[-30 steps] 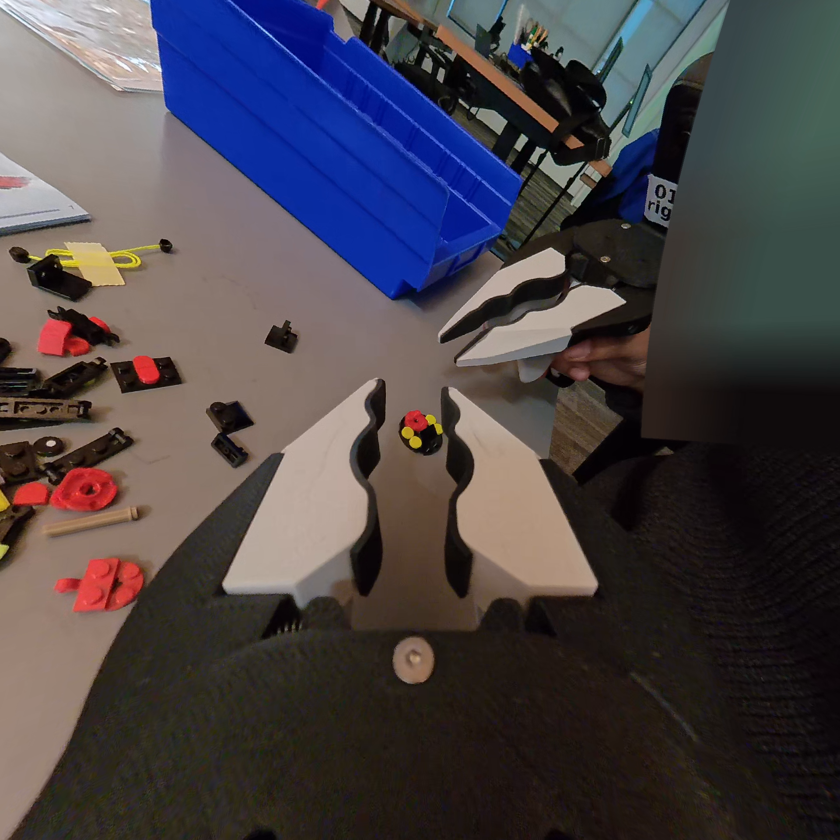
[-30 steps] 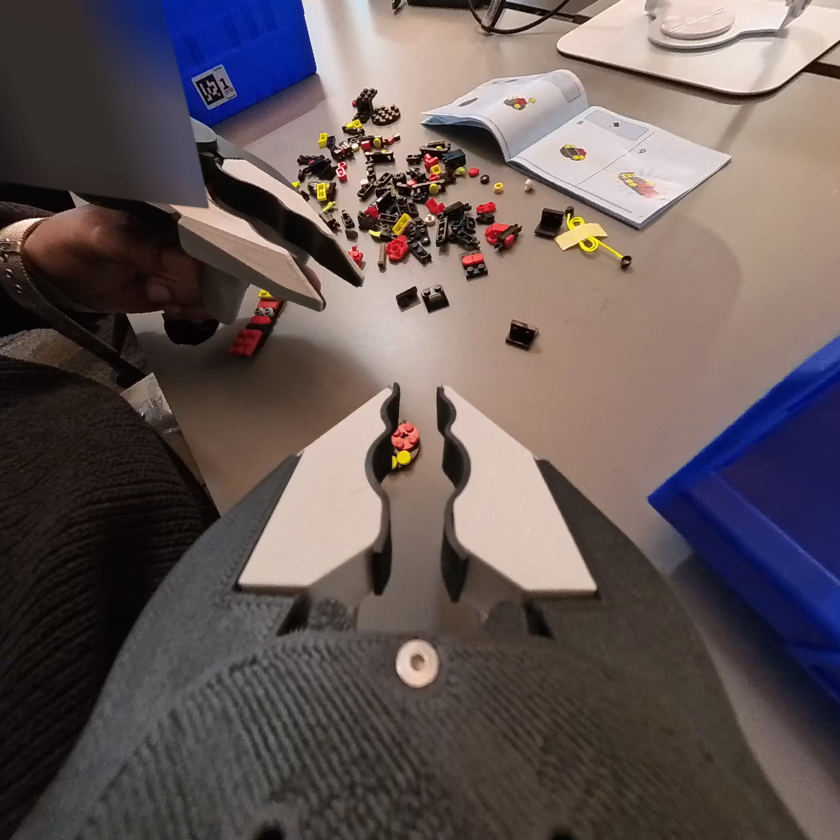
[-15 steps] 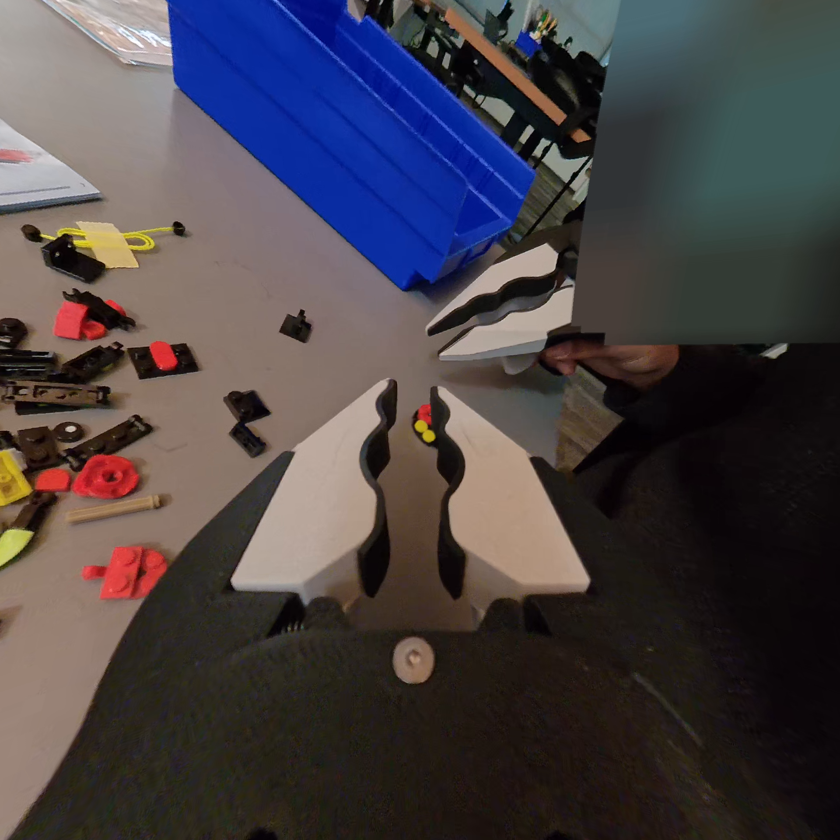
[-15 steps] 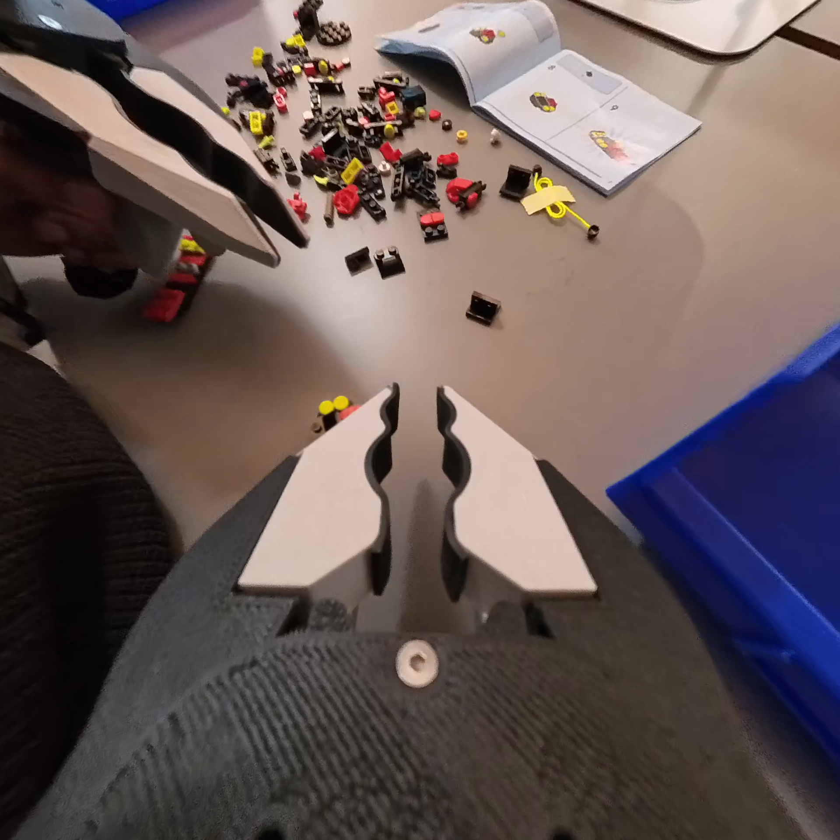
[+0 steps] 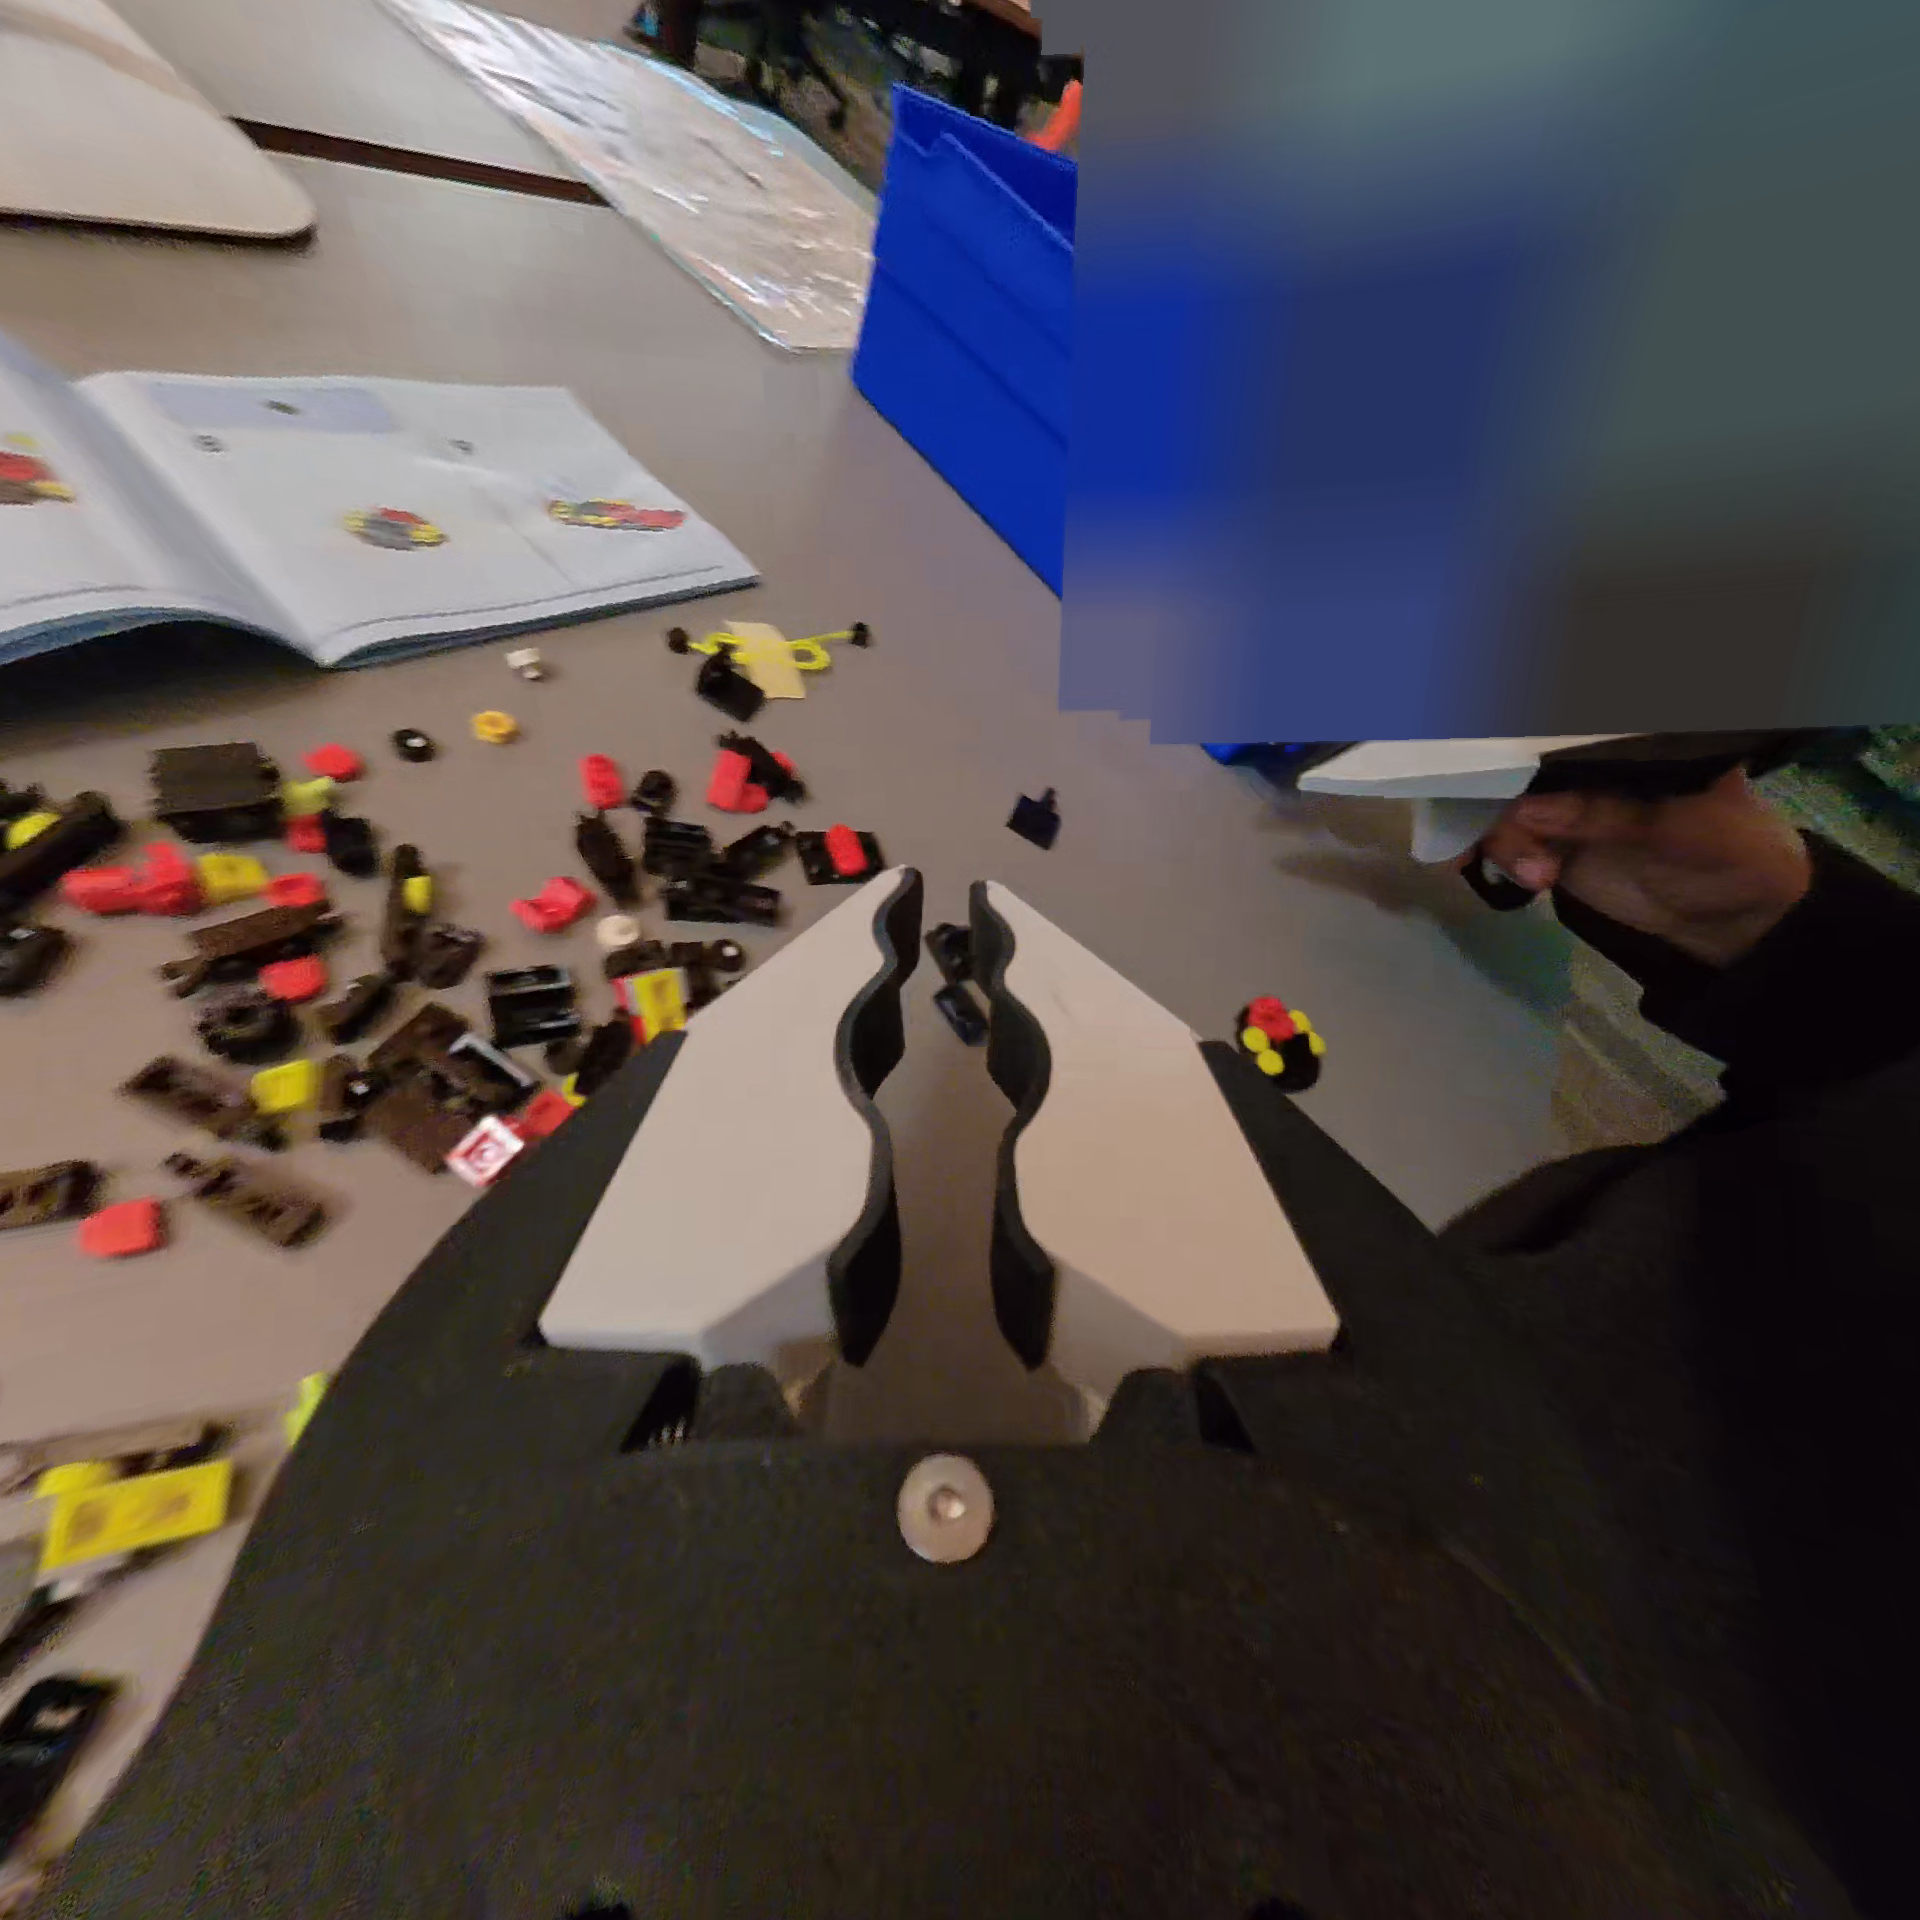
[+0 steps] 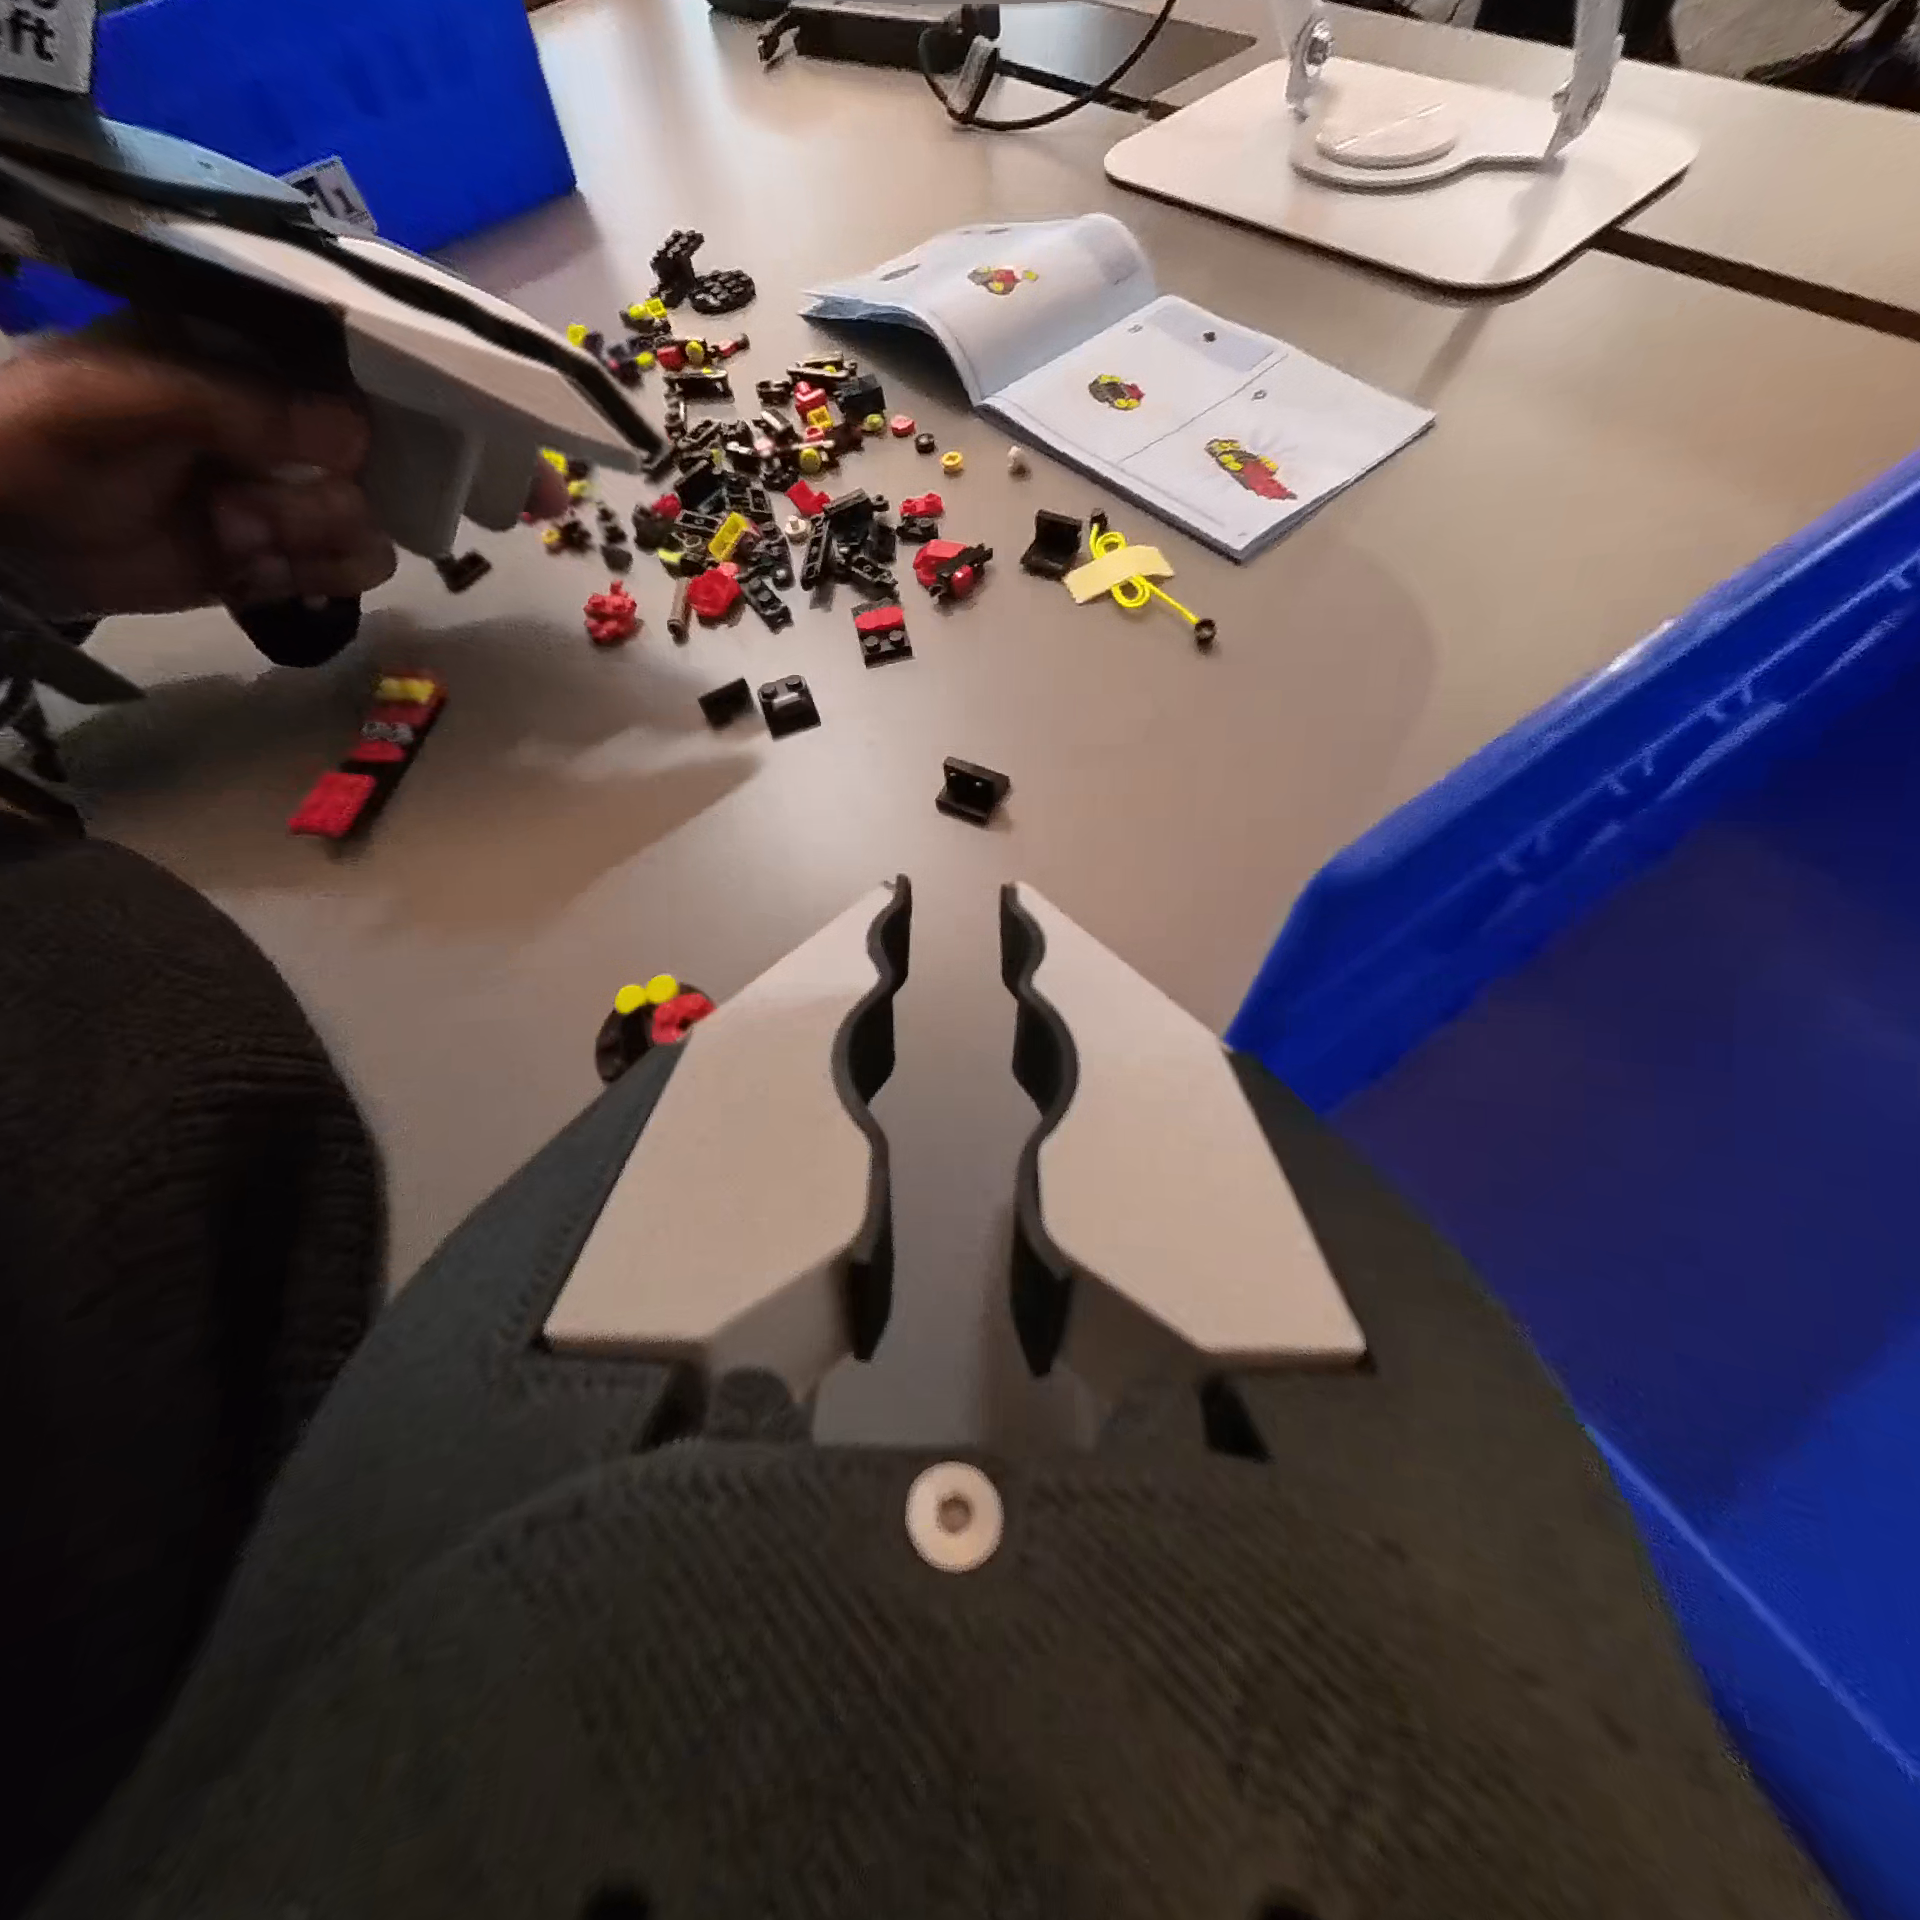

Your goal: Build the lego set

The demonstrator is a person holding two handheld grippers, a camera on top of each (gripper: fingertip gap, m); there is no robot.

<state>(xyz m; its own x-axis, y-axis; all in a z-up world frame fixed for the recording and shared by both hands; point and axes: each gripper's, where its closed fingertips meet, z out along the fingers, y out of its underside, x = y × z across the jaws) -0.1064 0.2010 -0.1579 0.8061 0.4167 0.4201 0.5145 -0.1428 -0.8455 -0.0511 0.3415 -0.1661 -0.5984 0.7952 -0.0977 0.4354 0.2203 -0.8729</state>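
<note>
A small round black assembly (image 5: 1280, 1042) with red and yellow studs lies on the grey table, to the right of my left gripper (image 5: 945, 896). It also shows in the right wrist view (image 6: 649, 1018), just left of my right gripper (image 6: 954, 891). Both grippers are empty, with the jaws a narrow gap apart; the left gap is the narrower. The left gripper points at the pile of loose black, red and yellow pieces (image 5: 436, 966); from the right wrist view it (image 6: 499, 384) hovers over that pile (image 6: 769, 488). A red, black and yellow strip assembly (image 6: 369, 748) lies at the left.
An open instruction booklet (image 6: 1143, 384) lies behind the pile. A blue bin (image 6: 1610, 935) stands close on the right of my right gripper. A white stand base (image 6: 1403, 156) sits at the back. Single black pieces (image 6: 971, 790) lie ahead of the right gripper. The grippers' ends are close to 15 cm from one another.
My left gripper let go of the round assembly, swung left toward the pile, and its jaws narrowed. My right gripper drew back toward the blue bin; the assembly now lies on the table.
</note>
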